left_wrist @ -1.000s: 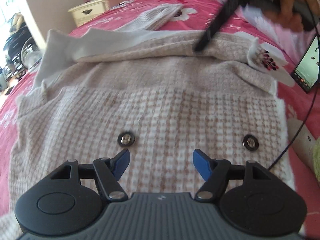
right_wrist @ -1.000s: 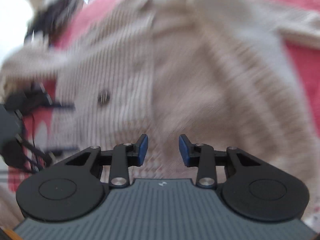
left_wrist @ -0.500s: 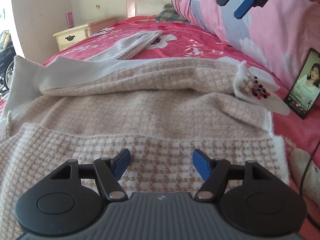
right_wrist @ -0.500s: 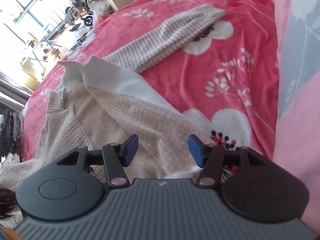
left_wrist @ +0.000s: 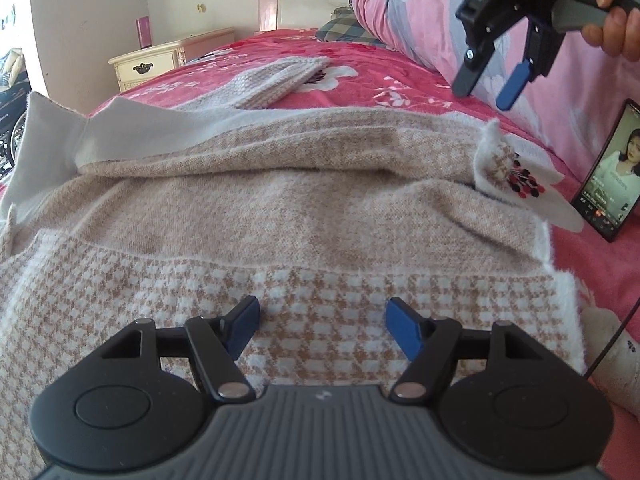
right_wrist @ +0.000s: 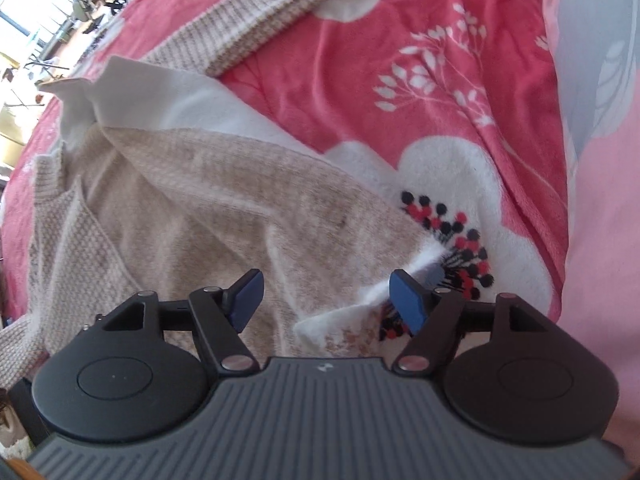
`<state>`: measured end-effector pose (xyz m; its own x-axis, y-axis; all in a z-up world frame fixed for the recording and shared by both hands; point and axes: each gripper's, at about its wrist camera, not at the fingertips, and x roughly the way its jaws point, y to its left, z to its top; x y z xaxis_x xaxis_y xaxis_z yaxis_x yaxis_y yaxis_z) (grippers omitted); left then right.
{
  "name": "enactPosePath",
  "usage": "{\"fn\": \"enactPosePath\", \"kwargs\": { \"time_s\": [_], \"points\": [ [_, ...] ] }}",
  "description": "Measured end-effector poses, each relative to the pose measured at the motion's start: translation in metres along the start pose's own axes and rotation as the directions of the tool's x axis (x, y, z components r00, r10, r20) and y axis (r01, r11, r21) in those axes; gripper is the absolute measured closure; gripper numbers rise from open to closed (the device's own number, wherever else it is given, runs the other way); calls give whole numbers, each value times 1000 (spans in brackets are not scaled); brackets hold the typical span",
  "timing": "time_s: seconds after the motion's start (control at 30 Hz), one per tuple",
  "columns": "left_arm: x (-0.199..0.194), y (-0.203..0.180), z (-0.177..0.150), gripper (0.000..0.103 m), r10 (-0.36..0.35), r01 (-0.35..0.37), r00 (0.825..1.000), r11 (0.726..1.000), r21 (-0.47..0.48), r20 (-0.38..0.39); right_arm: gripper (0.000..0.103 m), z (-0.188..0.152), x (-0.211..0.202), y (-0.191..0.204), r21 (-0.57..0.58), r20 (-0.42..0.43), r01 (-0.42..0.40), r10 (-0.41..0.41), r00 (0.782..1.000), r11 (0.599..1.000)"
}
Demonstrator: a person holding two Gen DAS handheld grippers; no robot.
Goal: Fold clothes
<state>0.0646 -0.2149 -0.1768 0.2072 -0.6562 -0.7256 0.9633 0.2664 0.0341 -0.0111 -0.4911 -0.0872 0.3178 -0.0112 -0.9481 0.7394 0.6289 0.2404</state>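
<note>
A beige and white houndstooth knit cardigan (left_wrist: 280,208) lies spread on the red floral bedspread (left_wrist: 360,72), partly folded so its plain inner side shows. One sleeve (left_wrist: 276,80) stretches away toward the back. My left gripper (left_wrist: 323,326) hovers open just above the near checked panel, holding nothing. My right gripper (right_wrist: 327,298) is open and empty above the cardigan's white-edged corner (right_wrist: 360,300); the same gripper (left_wrist: 488,88) appears in the left wrist view, raised at the upper right in a hand.
A phone (left_wrist: 612,172) with a lit screen leans at the right, a black cable (left_wrist: 608,344) below it. A pink and grey duvet (left_wrist: 420,12) is heaped along the far right. A cream nightstand (left_wrist: 160,60) stands beyond the bed's left corner.
The right gripper has lifted off the cardigan and come down toward its right corner, opening wider. The left gripper has tilted up and drawn back; the buttons have left its view.
</note>
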Motion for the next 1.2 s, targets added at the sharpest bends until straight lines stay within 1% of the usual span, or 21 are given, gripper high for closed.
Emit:
{"fn": "enactPosePath", "kwargs": {
  "time_s": [0.3,0.43,0.5,0.57,0.6,0.63,0.7,0.73,0.83,0.87,0.93,1.0,1.07,1.1,1.13,1.17,1.2],
  "points": [
    [0,1,2,31,1,-1,1000,1000,-13,-9,31,7,29,-32,126,-18,58,-56,998,990],
    [0,1,2,31,0,-1,1000,1000,-14,-11,32,19,41,-39,108,-1,57,-57,998,992],
    [0,1,3,31,1,-1,1000,1000,-18,-13,34,22,49,-41,99,-17,50,-49,999,994],
    [0,0,3,31,2,-2,1000,1000,-19,-14,44,21,55,-41,80,-38,27,-24,999,996],
    [0,0,3,31,3,-3,1000,1000,-19,-15,55,20,57,-40,68,-44,15,-12,999,998],
    [0,0,3,31,4,-4,1000,1000,-19,-15,64,19,57,-38,55,-48,-4,7,999,998],
    [0,0,3,31,5,-6,1000,1000,-18,-16,67,16,56,-37,39,-49,-25,27,998,999],
    [0,-1,3,31,6,-6,1000,1000,-17,-16,75,15,53,-37,33,-42,-33,35,999,999],
    [-1,-1,3,31,8,-9,1000,1000,-16,-18,90,11,43,-35,11,-8,-65,65,998,998],
    [-1,-1,3,31,10,-10,1000,1000,-16,-19,91,9,38,-33,-3,7,-80,80,997,997],
    [-1,-1,4,31,11,-11,1000,1000,-17,-18,95,3,24,-21,-73,27,-136,138,990,988],
    [-1,-1,3,31,7,-8,1000,1000,-18,-16,97,-5,9,-3,-163,34,-201,210,977,966],
    [-2,1,3,32,3,-3,1000,1000,-21,-10,98,-17,-4,28,-293,10,-280,296,955,914],
    [-3,3,3,33,1,-1,1000,1000,-24,-6,100,-25,-11,43,-361,-8,-318,338,941,877],
    [-5,6,2,33,0,0,1000,1000,-30,-3,102,-35,-19,60,-439,-38,-358,381,924,824],
    [-8,11,2,33,-1,1,1000,999,-47,-2,102,-46,-25,77,-516,-72,-389,414,908,763],
    [-11,17,2,34,-4,4,1000,998,-66,-1,102,-58,-29,94,-598,-113,-400,422,900,694]
  ]
}}
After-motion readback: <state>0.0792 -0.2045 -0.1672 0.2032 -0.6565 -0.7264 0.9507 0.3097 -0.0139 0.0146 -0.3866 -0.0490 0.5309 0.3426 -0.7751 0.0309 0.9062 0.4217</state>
